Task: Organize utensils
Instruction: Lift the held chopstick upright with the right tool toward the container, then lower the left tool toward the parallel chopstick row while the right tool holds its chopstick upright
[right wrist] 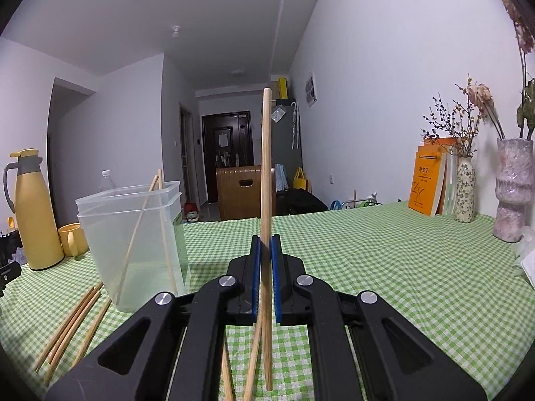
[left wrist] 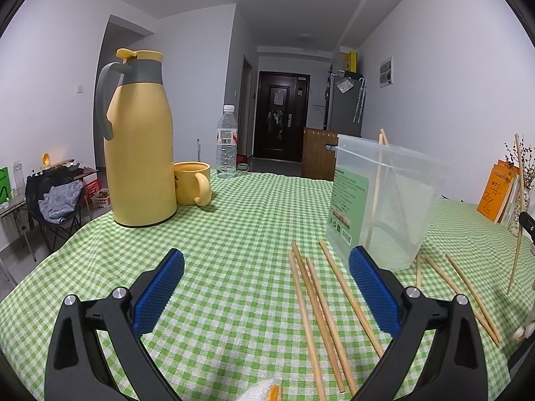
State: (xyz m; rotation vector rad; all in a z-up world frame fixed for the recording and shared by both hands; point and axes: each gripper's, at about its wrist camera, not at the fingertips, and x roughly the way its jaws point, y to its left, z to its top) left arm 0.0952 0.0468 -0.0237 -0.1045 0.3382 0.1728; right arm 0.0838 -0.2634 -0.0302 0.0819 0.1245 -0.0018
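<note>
A clear plastic container stands on the green checked tablecloth with two chopsticks leaning inside; it also shows in the right wrist view. Several loose wooden chopsticks lie in front of it and to its right. My left gripper is open and empty, low over the cloth left of the container. My right gripper is shut on one chopstick, held upright, right of the container. That chopstick shows at the left wrist view's right edge.
A yellow thermos, a yellow mug and a water bottle stand at the back left. Orange books and two vases stand along the right wall. More chopsticks lie left of my right gripper.
</note>
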